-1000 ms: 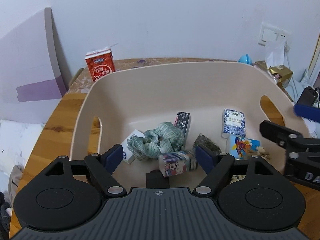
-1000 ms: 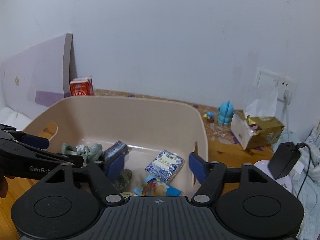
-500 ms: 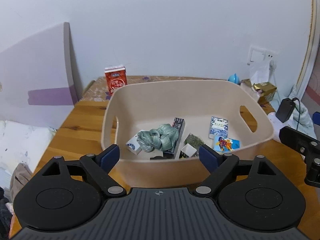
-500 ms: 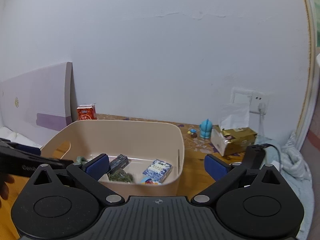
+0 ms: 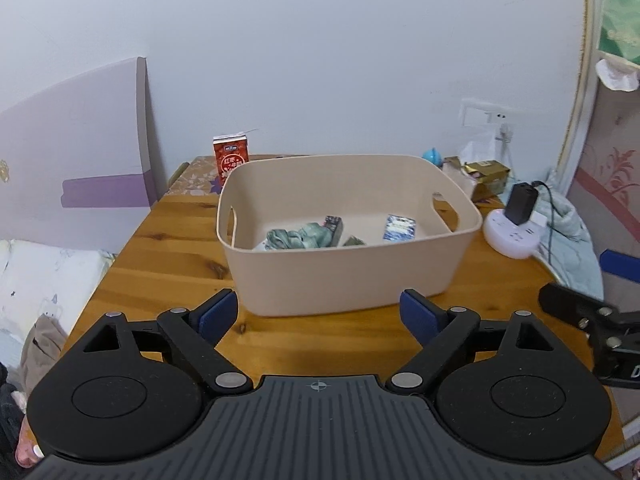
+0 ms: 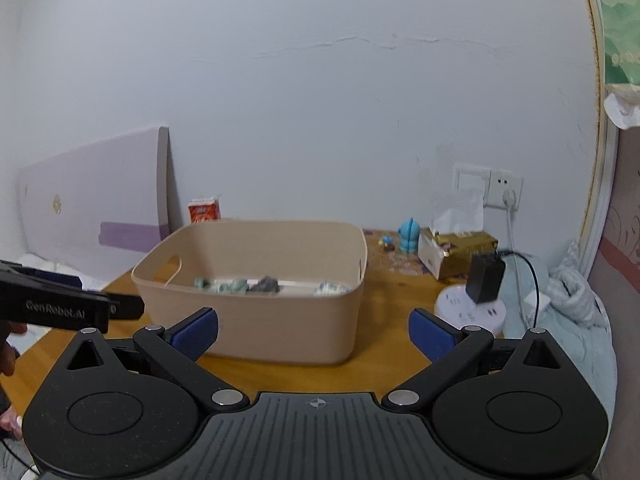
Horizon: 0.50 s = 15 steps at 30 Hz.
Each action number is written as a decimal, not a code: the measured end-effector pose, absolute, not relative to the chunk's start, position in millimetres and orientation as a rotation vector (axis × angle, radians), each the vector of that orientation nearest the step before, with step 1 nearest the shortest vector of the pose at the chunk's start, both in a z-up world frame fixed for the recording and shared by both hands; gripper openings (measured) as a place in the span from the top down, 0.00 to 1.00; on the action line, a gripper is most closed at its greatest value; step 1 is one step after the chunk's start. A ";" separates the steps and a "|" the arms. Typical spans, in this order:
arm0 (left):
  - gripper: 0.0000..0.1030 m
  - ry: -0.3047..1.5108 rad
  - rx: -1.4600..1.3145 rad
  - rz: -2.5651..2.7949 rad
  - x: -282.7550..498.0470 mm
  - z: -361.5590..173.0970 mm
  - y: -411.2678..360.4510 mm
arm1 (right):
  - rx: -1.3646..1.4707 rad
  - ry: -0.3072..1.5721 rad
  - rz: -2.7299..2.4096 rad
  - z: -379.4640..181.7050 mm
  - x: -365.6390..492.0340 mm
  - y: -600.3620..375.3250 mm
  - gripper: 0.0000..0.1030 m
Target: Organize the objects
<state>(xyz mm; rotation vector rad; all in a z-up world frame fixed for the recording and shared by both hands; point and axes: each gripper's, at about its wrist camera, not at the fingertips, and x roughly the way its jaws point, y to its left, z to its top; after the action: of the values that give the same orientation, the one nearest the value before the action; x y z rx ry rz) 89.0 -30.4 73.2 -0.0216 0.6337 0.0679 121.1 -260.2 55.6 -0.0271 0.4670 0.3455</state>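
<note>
A beige plastic bin stands on the wooden table; it also shows in the right wrist view. Inside lie a green checked scrunchie, a dark slim box, a blue-and-white patterned pack and other small items, partly hidden by the front wall. My left gripper is open and empty, in front of the bin. My right gripper is open and empty, also short of the bin's front wall.
A red milk carton stands behind the bin. A blue figurine, a gold tissue box, and a white power strip with a black charger are at the right. A purple-striped white board leans at the left.
Both grippers have pulled back and away from the bin; one second ago they hung right over its inside. Both stay open and empty.
</note>
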 end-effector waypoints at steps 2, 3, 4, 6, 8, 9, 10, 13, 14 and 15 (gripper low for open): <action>0.13 0.631 -0.028 0.069 77.7 73.4 -32.4 | -0.028 0.476 0.344 53.0 111.7 -262.7 0.00; 0.13 0.634 -0.030 0.069 73.1 73.3 -33.6 | -0.032 0.480 0.340 51.7 106.9 -263.8 0.00; 0.13 0.637 -0.028 0.068 68.0 73.4 -34.9 | -0.036 0.482 0.335 50.7 102.1 -265.0 0.00; 0.13 0.636 -0.020 0.072 58.0 73.3 -38.0 | -0.040 0.482 0.328 50.2 93.4 -268.0 0.00; 0.13 0.619 -0.006 0.077 46.6 73.7 -42.2 | -0.047 0.481 0.326 50.7 85.5 -270.4 0.00; 0.13 0.616 -0.001 0.076 41.0 73.8 -44.3 | -0.052 0.479 0.325 51.2 81.8 -271.5 0.00; 0.13 0.614 -0.004 0.074 35.8 74.0 -45.5 | -0.055 0.477 0.325 51.8 78.5 -272.9 0.00; 0.13 0.613 -0.019 0.063 20.6 74.2 -47.0 | -0.057 0.473 0.332 53.4 70.7 -277.3 0.00; 0.13 0.619 -0.014 0.063 17.2 74.2 -47.0 | -0.057 0.469 0.333 53.4 66.7 -278.9 0.00; 0.13 0.629 -0.003 0.069 13.1 73.1 -47.3 | -0.055 0.471 0.335 53.4 63.8 -281.0 0.00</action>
<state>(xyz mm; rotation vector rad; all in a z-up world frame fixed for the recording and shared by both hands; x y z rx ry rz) 13.1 -47.3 73.1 -0.0030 0.6287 0.0689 63.8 -281.0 53.4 -0.0551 0.4714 0.3347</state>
